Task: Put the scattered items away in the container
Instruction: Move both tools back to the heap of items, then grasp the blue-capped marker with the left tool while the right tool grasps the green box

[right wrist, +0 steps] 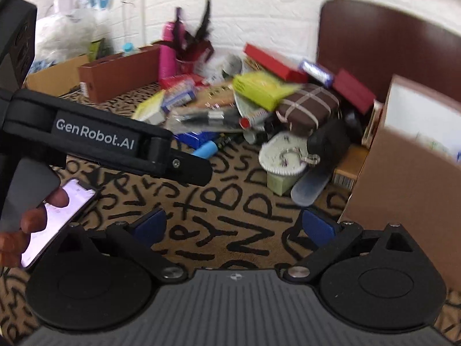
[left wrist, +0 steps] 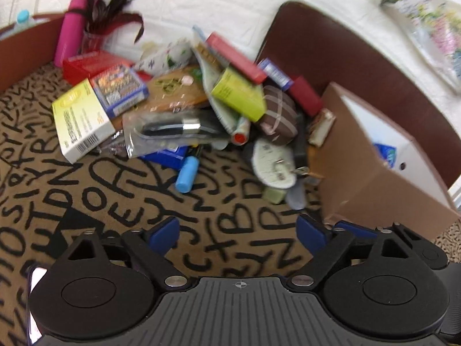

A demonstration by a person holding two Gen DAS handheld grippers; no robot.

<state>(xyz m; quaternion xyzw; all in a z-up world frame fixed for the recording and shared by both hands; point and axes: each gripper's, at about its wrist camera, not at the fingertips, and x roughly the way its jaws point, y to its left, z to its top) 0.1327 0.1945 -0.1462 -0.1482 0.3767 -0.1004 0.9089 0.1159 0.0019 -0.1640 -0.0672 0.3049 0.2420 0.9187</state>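
A pile of scattered items lies on a letter-patterned cloth: a yellow-white box (left wrist: pixel 82 121), a blister-packed black tool (left wrist: pixel 173 128), a blue tube (left wrist: pixel 187 173), a green box (left wrist: pixel 239 96), a brown checked pouch (left wrist: pixel 279 115) and a white oval pouch (left wrist: pixel 273 163). A brown cardboard box (left wrist: pixel 371 161) stands at the right, also in the right wrist view (right wrist: pixel 403 184). My left gripper (left wrist: pixel 237 232) is open and empty, short of the pile. My right gripper (right wrist: pixel 233 226) is open and empty. The left gripper's body (right wrist: pixel 109 141) crosses the right wrist view.
A pink bottle (left wrist: pixel 73 33) and dark feathers (left wrist: pixel 115 8) stand at the back. A red-brown carton (right wrist: pixel 118 75) is at the back left. A dark chair back (left wrist: pixel 345 57) rises behind the cardboard box. A hand holds a lit phone (right wrist: pixel 60 219) at the left.
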